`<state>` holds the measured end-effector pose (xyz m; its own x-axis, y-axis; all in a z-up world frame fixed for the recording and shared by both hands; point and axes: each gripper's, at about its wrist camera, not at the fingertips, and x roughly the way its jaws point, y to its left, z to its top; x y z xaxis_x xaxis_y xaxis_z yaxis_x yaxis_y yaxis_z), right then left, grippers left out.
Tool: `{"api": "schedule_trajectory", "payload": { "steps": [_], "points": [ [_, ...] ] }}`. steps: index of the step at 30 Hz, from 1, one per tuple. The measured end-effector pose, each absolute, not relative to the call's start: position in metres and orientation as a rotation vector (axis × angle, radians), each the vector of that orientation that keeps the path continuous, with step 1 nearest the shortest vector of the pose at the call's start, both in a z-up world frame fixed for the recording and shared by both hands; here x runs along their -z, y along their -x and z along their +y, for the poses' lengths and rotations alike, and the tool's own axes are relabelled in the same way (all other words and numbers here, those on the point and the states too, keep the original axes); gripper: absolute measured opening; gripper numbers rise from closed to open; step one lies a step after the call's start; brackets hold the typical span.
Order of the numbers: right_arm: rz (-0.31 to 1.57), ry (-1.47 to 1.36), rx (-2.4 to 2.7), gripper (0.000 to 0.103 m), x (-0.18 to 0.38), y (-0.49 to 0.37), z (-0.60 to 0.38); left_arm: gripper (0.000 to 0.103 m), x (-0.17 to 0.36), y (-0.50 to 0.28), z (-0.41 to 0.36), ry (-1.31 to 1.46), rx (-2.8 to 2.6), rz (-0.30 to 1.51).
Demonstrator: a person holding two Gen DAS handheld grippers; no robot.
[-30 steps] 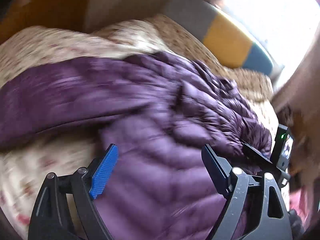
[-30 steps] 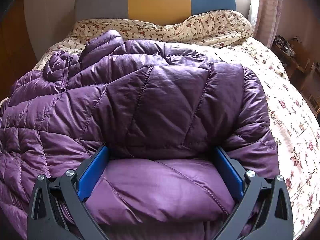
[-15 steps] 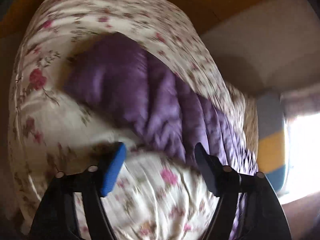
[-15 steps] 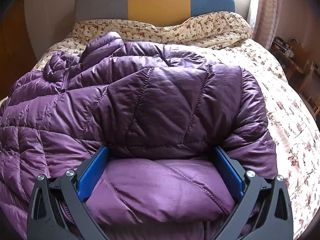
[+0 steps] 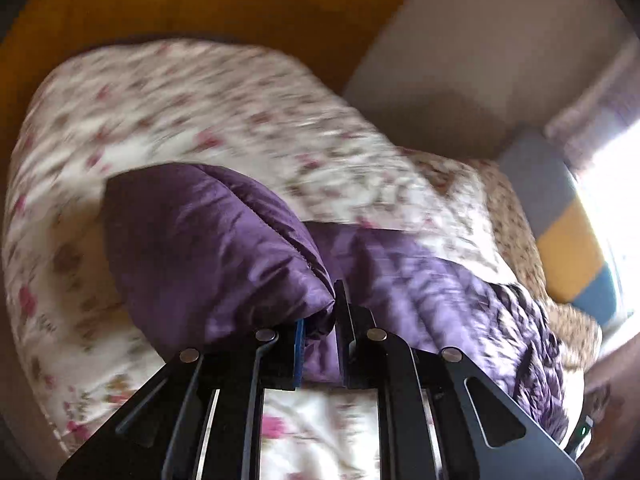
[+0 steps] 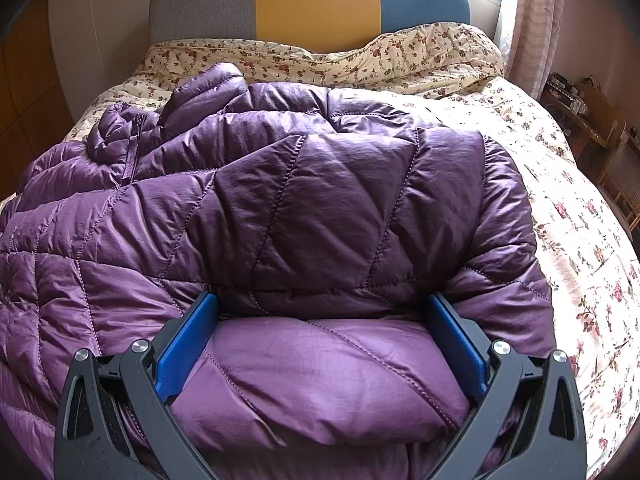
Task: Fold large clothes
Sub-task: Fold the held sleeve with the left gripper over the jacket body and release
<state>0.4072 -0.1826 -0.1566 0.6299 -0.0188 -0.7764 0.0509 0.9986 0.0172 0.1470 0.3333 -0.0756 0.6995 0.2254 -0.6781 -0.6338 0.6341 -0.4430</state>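
Since a second ago the left gripper [image 5: 320, 320] has swung off the body of the jacket [image 6: 304, 208] to the sleeve [image 5: 208, 240] at its left edge, and its jaws are closing on a fold of purple fabric near the cuff end, with the cloth bunched between them. Beyond that pinch the sleeve lies out across the flowered bedspread [image 5: 192, 112], apart from the main bulk. The right gripper [image 6: 320, 344] has not moved: its jaws are spread wide, straddling a puffy roll of the near hem and resting against it rather than squeezing it. Past it the jacket lies flat on the bed, collar and zip to the far left, the striped headboard [image 6: 316, 0] at the far end.

My judgement is that the jacket is light, soft and springy, with a slick shell. Folds will puff back open and slide, so a seam, cuff or hem edge gives a surer hold than a padded panel.
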Motion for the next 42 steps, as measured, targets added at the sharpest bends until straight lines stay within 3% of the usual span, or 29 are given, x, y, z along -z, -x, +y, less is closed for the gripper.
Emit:
{"api": "schedule_trajectory", "payload": {
  "steps": [2,17,37,39,41,42],
  "points": [
    [0.888,-0.04,0.039,0.101,0.157,-0.407,-0.183,0.009,0.067,-0.164,0.32,0.686,-0.485,0.613],
    [0.888,-0.04,0.04,0.101,0.157,-0.407,-0.183,0.005,0.044,-0.291,0.19,0.52,-0.102,0.65],
    [0.887,-0.042,0.039,0.101,0.157,-0.407,-0.184,0.006,0.076,-0.383,0.009,0.335,0.35,0.823],
    [0.887,-0.042,0.039,0.101,0.157,-0.406,-0.183,0.042,0.078,-0.383,0.0,0.332,0.405,0.832],
    [0.887,-0.042,0.039,0.101,0.157,-0.406,-0.184,0.063,0.076,-0.378,-0.007,0.321,0.429,0.814],
    [0.887,-0.042,0.039,0.101,0.157,-0.406,-0.184,0.065,0.075,-0.376,-0.009,0.323,0.444,0.81]
  ]
}}
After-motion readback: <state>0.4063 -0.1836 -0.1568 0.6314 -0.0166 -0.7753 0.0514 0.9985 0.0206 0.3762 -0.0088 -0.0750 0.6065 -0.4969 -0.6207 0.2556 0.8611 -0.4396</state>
